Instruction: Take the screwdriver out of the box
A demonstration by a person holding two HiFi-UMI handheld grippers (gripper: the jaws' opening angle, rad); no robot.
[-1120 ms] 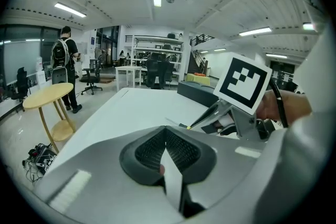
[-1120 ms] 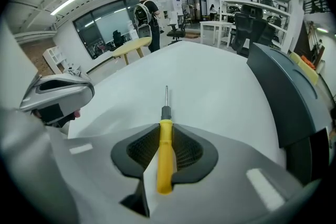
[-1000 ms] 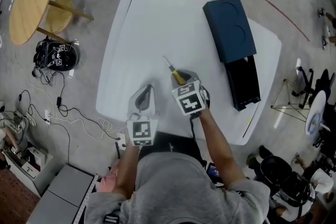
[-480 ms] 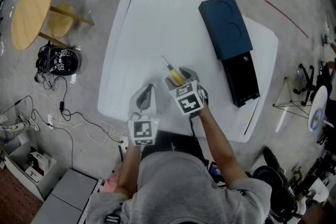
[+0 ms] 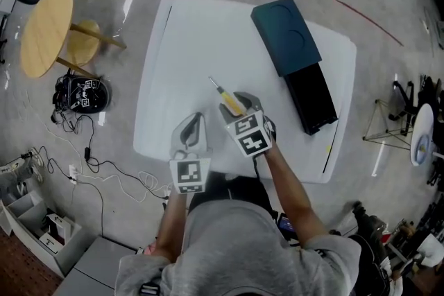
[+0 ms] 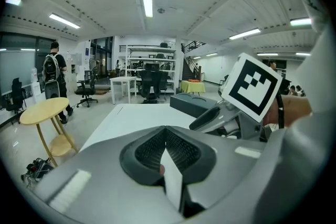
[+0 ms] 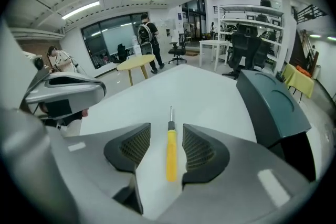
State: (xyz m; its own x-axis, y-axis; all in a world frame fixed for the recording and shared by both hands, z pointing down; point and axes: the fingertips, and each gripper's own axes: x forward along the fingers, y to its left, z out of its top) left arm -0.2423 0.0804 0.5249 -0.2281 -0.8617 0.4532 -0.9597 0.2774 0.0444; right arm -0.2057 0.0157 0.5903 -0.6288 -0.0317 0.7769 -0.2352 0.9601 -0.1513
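Yellow-handled screwdriver (image 7: 171,150) lies on white table (image 5: 194,45), out of dark box (image 5: 286,35). Right gripper (image 7: 167,145) over it: jaws apart, closing, pads clear of handle between them. Left gripper (image 6: 165,147) jaws together, empty.

Rnd wood tbl (image 5: 46,30) near white tbl (image 5: 198,45)
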